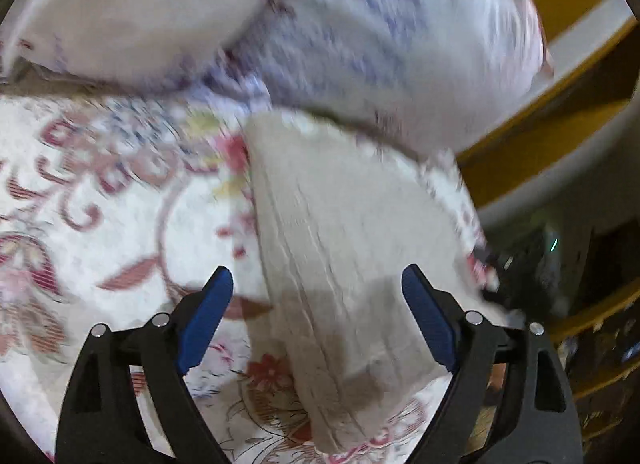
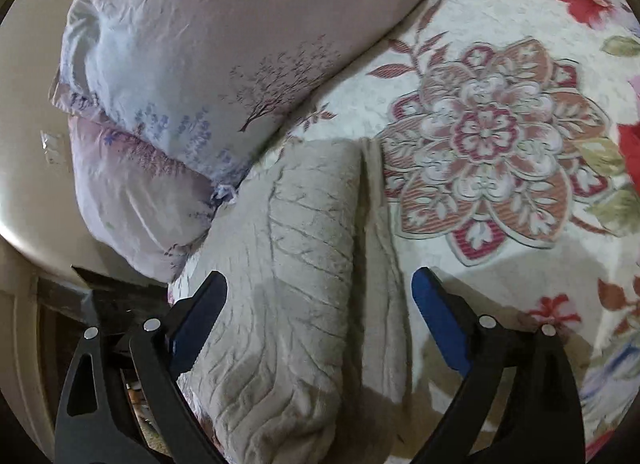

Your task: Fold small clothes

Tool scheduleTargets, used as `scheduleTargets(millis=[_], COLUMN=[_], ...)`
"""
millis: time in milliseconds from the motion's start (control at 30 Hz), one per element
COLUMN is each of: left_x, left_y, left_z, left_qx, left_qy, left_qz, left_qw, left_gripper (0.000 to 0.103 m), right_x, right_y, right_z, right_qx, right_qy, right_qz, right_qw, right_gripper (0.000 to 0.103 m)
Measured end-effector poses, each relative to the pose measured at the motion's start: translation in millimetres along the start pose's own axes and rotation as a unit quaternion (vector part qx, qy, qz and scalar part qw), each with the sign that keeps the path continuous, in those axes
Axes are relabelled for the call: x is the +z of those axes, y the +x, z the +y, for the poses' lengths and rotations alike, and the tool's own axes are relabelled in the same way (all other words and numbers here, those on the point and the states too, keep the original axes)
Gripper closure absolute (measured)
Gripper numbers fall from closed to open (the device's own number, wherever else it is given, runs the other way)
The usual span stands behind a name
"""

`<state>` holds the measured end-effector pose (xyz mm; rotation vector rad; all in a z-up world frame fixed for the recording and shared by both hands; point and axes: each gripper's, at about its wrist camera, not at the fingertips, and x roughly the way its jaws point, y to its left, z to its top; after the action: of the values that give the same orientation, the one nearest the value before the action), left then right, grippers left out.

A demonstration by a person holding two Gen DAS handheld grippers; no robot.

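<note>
A folded beige textured garment (image 1: pixel 352 248) lies on the floral bedspread (image 1: pixel 112 224), close to the bed's edge. My left gripper (image 1: pixel 318 288) is open and hovers just above the garment's near end, its jaws wide apart with nothing between them. In the right wrist view the same garment (image 2: pixel 304 264) lies lengthwise with a narrower folded strip along its right side. My right gripper (image 2: pixel 320 292) is open above the garment's near part, its blue pads (image 2: pixel 438 316) either side of it, not gripping it.
Two pale lilac pillows (image 2: pixel 192 64) are stacked against the far end of the bed, touching the garment's far end; they also show in the left wrist view (image 1: pixel 360 36). The bed's edge and dark furniture (image 1: pixel 580 324) lie right in the left view. The bedspread (image 2: pixel 500 144) extends right.
</note>
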<state>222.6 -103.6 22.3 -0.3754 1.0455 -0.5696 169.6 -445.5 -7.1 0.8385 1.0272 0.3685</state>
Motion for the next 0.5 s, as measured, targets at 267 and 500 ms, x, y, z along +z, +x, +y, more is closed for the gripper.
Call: scheduleTargets(millis=[267,500], left_x=[0,-20], left_y=[20,-80], left_z=[-10,34], left_qx=[-0.030,0.021], left_qy=[0.015,0.093], left_qz=[-0.006,-0.061], left_qw=[0.9994,0.9936], left_gripper=[0.056,0.054], right_x=[-12,-43], right_y=[9,26], right_z=[23,98], right_qx=[0.026,0.058], right_qy=[-0.039,-0.171], right_qz=[-0.005,0.023], right_qw=[0.999,0.983], right_gripper=[0.068,0.070])
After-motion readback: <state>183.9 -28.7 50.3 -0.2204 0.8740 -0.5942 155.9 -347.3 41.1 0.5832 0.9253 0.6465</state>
